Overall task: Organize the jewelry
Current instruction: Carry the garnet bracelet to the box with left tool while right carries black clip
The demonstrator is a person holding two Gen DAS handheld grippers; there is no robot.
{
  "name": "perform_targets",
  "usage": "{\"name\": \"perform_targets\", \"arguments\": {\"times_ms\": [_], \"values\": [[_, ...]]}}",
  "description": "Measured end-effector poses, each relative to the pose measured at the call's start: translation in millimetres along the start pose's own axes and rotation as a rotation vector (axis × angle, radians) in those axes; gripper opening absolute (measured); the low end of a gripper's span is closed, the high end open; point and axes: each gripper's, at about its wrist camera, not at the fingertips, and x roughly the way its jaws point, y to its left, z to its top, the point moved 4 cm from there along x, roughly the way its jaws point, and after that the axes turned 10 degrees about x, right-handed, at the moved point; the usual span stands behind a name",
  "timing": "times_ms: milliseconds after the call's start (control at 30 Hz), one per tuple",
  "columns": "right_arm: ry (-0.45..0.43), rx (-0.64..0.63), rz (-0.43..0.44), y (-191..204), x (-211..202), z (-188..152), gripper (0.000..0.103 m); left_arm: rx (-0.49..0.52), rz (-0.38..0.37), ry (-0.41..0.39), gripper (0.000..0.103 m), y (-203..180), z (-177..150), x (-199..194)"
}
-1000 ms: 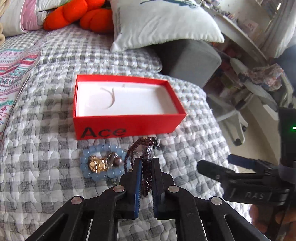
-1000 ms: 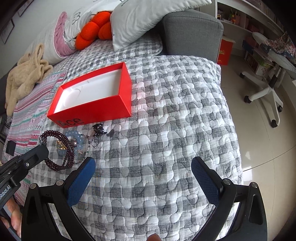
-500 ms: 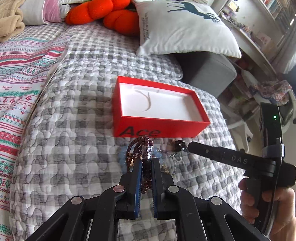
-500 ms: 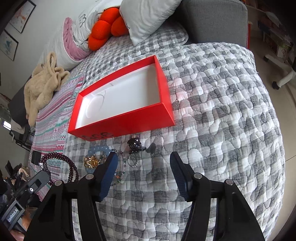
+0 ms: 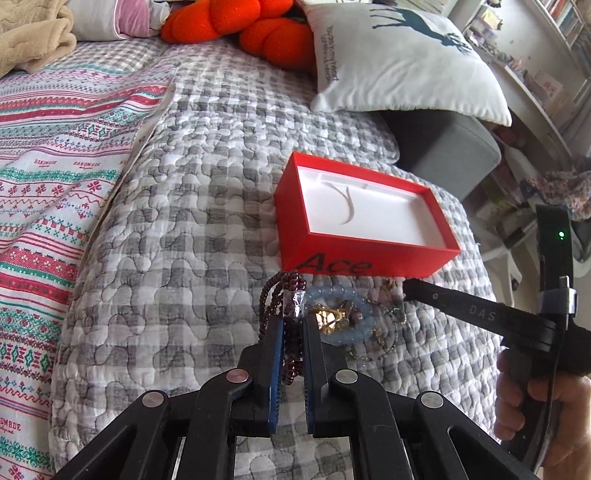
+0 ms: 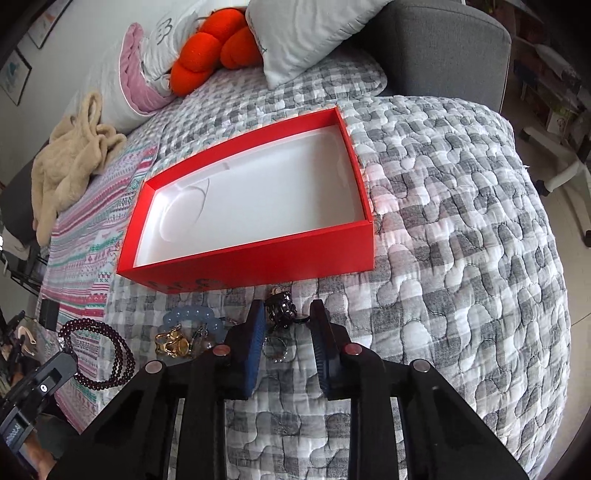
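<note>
A red open box (image 5: 369, 254) with a white lining (image 6: 258, 206) sits on the grey checked quilt. My left gripper (image 5: 292, 325) is shut on a dark red bead bracelet (image 5: 282, 291), held above the quilt; the bracelet also shows in the right wrist view (image 6: 96, 350). Below lie a pale blue bead bracelet (image 5: 358, 325) and a gold piece (image 5: 328, 317), also visible in the right wrist view (image 6: 192, 317) (image 6: 171, 343). My right gripper (image 6: 288, 314) is open, its fingers either side of a small black ornament (image 6: 282, 312) in front of the box; a small ring (image 6: 275, 349) lies between the fingers.
A white deer pillow (image 5: 402, 62), orange cushions (image 5: 258, 26) and a grey sofa arm (image 5: 443, 147) lie behind the box. A striped patterned blanket (image 5: 55, 166) covers the left. A beige throw (image 6: 70, 162) lies far left. The quilt edge drops off at the right (image 6: 546, 258).
My left gripper has lifted the dark red bracelet and drawn back left. My right gripper has moved in toward the box and narrowed around the black ornament.
</note>
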Motion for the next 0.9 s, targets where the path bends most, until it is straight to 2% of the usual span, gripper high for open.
{"name": "perform_targets", "arguments": {"times_ms": [267, 500, 767, 900], "values": [[-0.057, 0.045, 0.094, -10, -36, 2, 0.026, -0.038, 0.006, -0.055, 0.004, 3, 10, -13], [-0.089, 0.089, 0.132, -12, -47, 27, 0.026, 0.019, -0.049, -0.099, 0.004, -27, 46, -7], [-0.129, -0.005, 0.116, 5, -32, 53, 0.026, 0.001, -0.174, -0.113, 0.004, -49, 84, 30], [-0.121, -0.023, 0.095, 2, -16, 57, 0.026, -0.017, -0.165, -0.089, 0.004, -42, 86, 56]]}}
